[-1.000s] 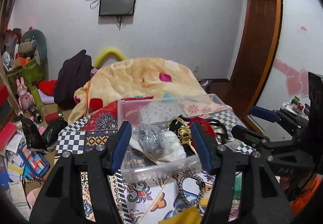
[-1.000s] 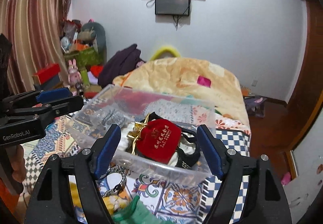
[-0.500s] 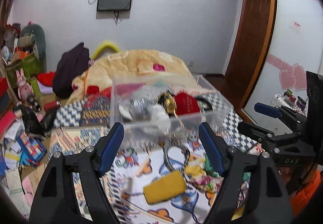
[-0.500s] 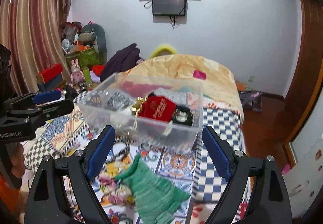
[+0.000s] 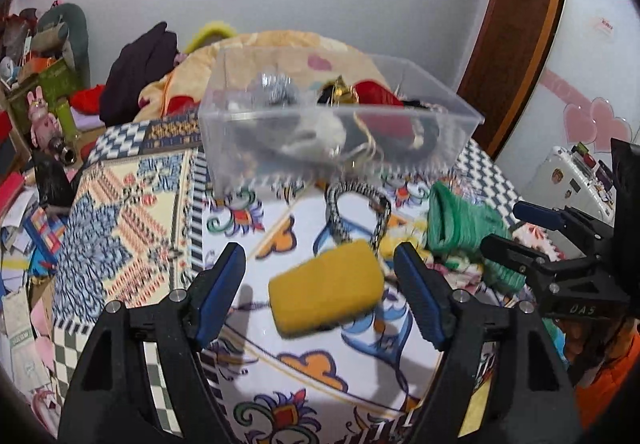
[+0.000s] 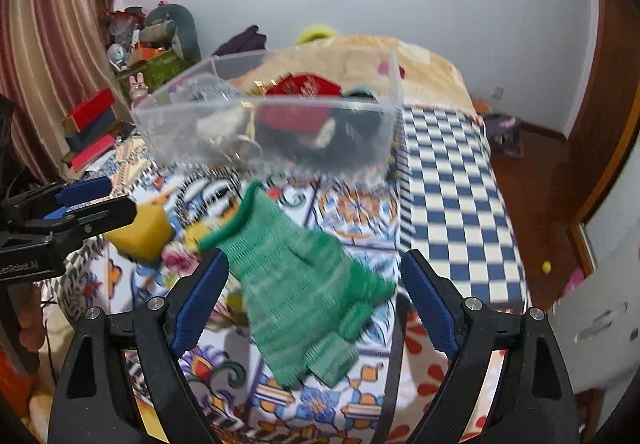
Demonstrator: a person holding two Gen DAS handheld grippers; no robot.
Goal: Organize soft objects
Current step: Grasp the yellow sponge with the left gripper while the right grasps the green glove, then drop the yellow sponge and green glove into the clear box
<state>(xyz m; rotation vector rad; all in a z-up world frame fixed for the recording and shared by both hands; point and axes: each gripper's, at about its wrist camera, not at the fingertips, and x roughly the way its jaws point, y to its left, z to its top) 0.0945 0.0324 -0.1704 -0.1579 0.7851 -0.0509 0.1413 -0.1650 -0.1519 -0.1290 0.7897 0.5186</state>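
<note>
Both tools lower; fuzzy green glove [image 6: 296, 292]

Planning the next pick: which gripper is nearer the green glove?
Right. The right gripper straddles the green glove, jaws open on either side of it. The left gripper frames the yellow sponge, with the glove off to its right.

— Gripper construction?
— Left gripper [image 5: 320, 284] and right gripper [image 6: 314, 296]: black plastic frames, blue ribbed pads [image 5: 418, 296], silver screws [image 5: 178, 295]. White lettering "GenRobot.AI" on one body, "DAS" on the other.
— Operator clothing?
— Orange sleeve [image 5: 612, 380].
</note>
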